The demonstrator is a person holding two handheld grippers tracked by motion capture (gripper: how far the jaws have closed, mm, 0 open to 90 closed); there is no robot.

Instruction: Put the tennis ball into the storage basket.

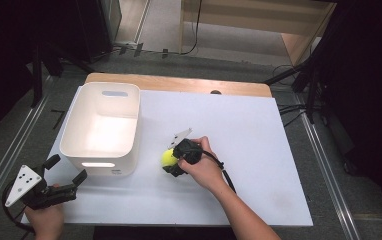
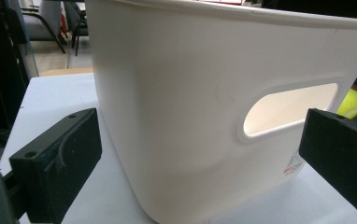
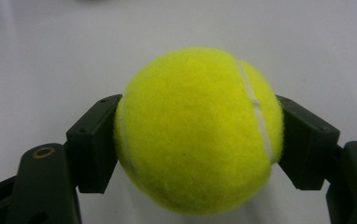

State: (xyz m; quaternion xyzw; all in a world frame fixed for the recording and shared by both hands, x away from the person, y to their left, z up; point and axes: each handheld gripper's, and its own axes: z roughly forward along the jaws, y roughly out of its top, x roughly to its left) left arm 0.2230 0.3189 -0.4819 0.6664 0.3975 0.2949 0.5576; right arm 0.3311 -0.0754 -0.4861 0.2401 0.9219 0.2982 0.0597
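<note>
Where my right gripper (image 3: 197, 135) closes on it, I see a tennis ball (image 3: 197, 133), bright yellow-green, round, with a fuzzy felt nap and a pale curved seam running down its right side and another along its lower left. Both black jaws press flat against the ball's flanks, so I have it firmly pinched. From the high view the ball (image 1: 168, 157) sits near the middle of the white table (image 1: 259, 150), just beside the near right corner of the white bin (image 1: 101, 127); whether it rests on the surface or is lifted slightly I cannot tell. That bin is smooth, glossy plastic, rectangular with rounded corners, tapering toward its base, with an oval handle slot cut in its end walls. My left gripper (image 1: 65, 175) waits near the table's front left corner, its matte black jaws spread wide and holding nothing, pointed at the bin wall (image 2: 204, 93). A wooden edge (image 1: 179, 82) shows behind the table's smooth white top.
</note>
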